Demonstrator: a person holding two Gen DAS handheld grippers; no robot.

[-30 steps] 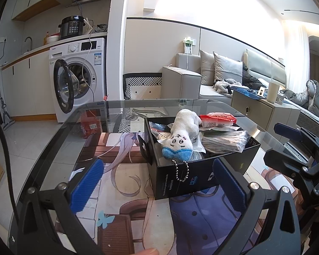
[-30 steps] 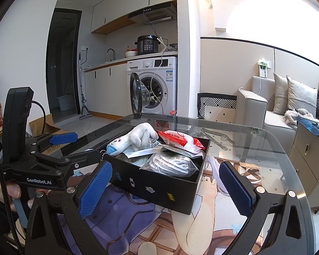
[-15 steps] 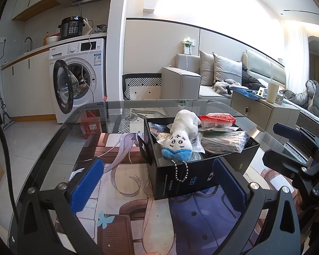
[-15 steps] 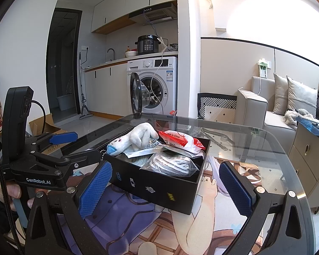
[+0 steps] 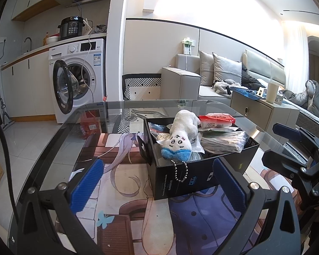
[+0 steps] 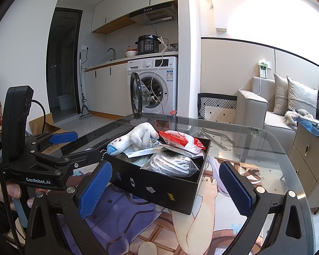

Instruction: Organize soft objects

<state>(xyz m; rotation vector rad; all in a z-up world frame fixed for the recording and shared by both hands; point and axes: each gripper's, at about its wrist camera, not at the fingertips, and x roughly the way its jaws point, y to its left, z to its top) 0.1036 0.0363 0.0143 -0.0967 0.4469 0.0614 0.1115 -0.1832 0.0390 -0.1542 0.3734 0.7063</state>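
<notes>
A black box (image 5: 202,176) (image 6: 159,189) stands on the printed mat of a glass table. On top of its contents lies a white plush toy (image 5: 181,136) (image 6: 136,140) with a blue end and a bead chain hanging over the box wall. Beside it are a red-and-white packet (image 5: 217,120) (image 6: 178,141) and a clear bag of grey cord (image 5: 223,142) (image 6: 170,163). My left gripper (image 5: 157,187) is open, just short of the box's near wall. My right gripper (image 6: 165,193) is open as well, its fingers either side of the box's near corner, empty.
The glass table (image 5: 78,127) ends close on the left and far side. A washing machine (image 5: 76,80) with its door open stands behind, a sofa (image 5: 212,78) and a cabinet (image 5: 263,110) to the right. A hand (image 6: 14,193) holds the left gripper's handle.
</notes>
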